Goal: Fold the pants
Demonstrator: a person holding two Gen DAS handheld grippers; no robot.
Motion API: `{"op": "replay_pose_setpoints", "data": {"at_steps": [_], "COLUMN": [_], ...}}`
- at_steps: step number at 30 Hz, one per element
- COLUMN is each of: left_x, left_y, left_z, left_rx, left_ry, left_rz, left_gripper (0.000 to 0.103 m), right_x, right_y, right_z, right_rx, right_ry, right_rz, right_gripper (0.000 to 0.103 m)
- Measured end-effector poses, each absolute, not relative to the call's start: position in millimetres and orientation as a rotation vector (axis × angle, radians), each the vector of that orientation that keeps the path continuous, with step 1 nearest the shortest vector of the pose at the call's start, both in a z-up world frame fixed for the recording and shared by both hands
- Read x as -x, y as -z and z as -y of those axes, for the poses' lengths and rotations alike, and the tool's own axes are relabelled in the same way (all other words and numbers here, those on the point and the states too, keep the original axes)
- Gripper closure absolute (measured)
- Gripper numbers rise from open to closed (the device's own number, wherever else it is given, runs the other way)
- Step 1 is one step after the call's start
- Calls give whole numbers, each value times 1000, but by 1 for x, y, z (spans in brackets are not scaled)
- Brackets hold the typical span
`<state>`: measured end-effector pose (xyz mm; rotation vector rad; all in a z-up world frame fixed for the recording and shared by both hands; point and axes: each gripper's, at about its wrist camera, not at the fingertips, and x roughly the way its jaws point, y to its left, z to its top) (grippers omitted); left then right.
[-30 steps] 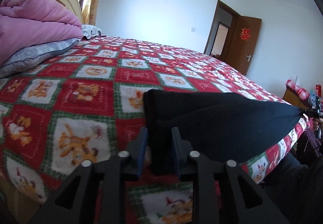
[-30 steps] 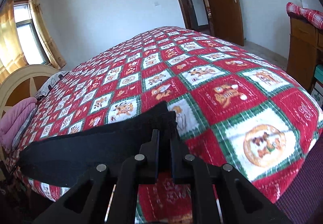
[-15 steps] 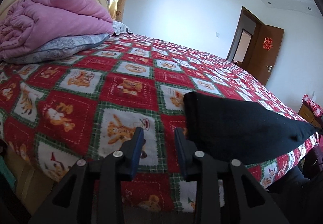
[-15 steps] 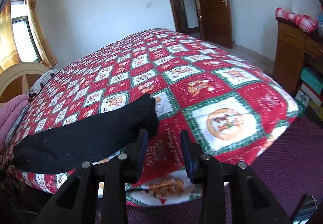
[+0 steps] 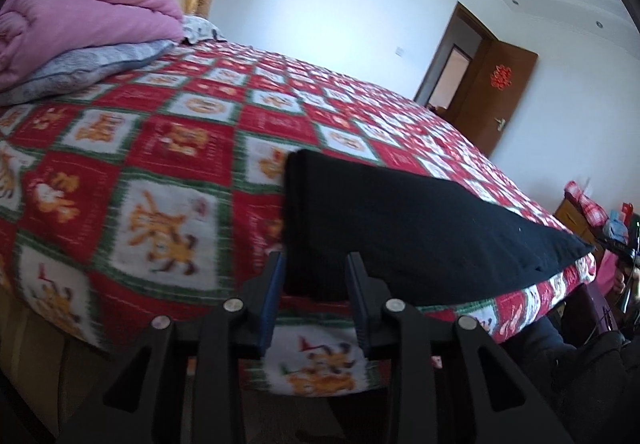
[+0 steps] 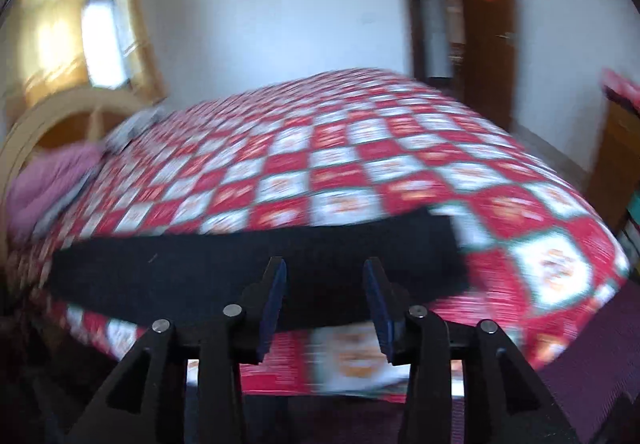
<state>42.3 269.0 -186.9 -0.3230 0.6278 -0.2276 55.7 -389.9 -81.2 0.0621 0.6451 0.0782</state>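
The black pants [image 5: 404,228] lie folded lengthwise in a long strip along the near edge of the bed with the red, green and white patterned quilt [image 5: 168,148]. My left gripper [image 5: 315,276] is open, its fingers straddling the near left end of the strip without closing on it. In the right wrist view the pants [image 6: 256,264] stretch across the frame, blurred by motion. My right gripper [image 6: 324,284] is open and empty, in front of the strip's near edge, right of its middle.
A pink duvet [image 5: 76,12] and grey pillow [image 5: 92,64] are stacked at the head of the bed. A brown door [image 5: 500,96] stands open at the far wall. A wooden cabinet [image 6: 616,160] stands right of the bed's foot.
Both grippers let go of the pants' ends and opened. The left has moved back in around the left end. The right has swung left along the strip.
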Motion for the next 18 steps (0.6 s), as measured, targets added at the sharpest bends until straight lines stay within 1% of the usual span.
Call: {"op": "replay_pose_setpoints", "data": {"at_steps": [3,7,9,12,15,18], "left_x": [-48,-53,-53,-53,-51,-46], "left_y": [191,195,196,196,186,175], "left_z": [-255,-244,-245,-250,-259,-269], "left_rx": [292,245,253,271,264,274], "left_ry": [231,213,208,199,180,170], "left_rz": [-651,-674,-682,-682,-663,-627], "left_gripper": [69,68,69,68,69,69], "right_x": [-73,-88,-88,-81,-83,-85], "right_y": [98,134,154,184,197,198], "right_z": [327,241,197,138,118,115], "right_rx": [14,119,231,465,563,557], "right_ry": [-217,-381,-448,-487,-472,-476], "right_rz": [-690,-759,-778,-760,-747,-739], "right_gripper": [57,57,57,57,57,57]}}
